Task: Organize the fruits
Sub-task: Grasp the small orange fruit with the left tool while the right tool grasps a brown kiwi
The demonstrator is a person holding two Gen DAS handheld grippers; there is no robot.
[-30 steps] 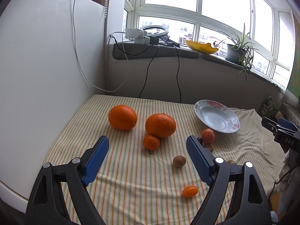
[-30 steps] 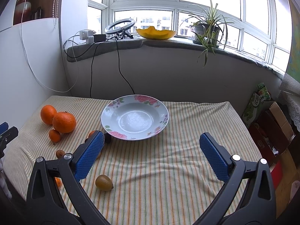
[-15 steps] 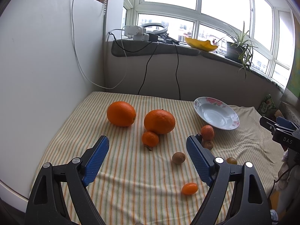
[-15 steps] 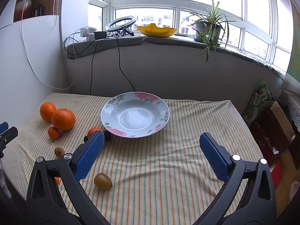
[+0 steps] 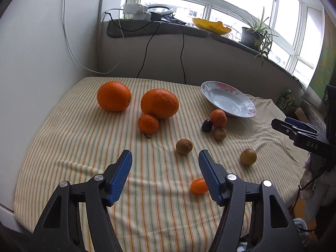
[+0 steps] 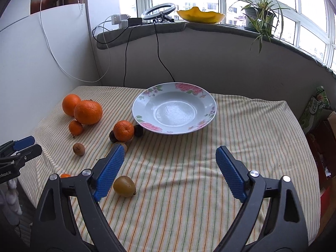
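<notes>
We are closing the left gripper (image 5: 164,157) low in its frame, jaws apart with nothing between them; the right gripper (image 6: 170,154) is narrowing too, empty over striped cloth (image 6: 189,168). Fruits are lying scattered left of the floral plate (image 6: 206,113): oranges (image 5: 159,103), a kiwi (image 6: 124,186). We are reading "DAS" at the left view's right edge.
</notes>
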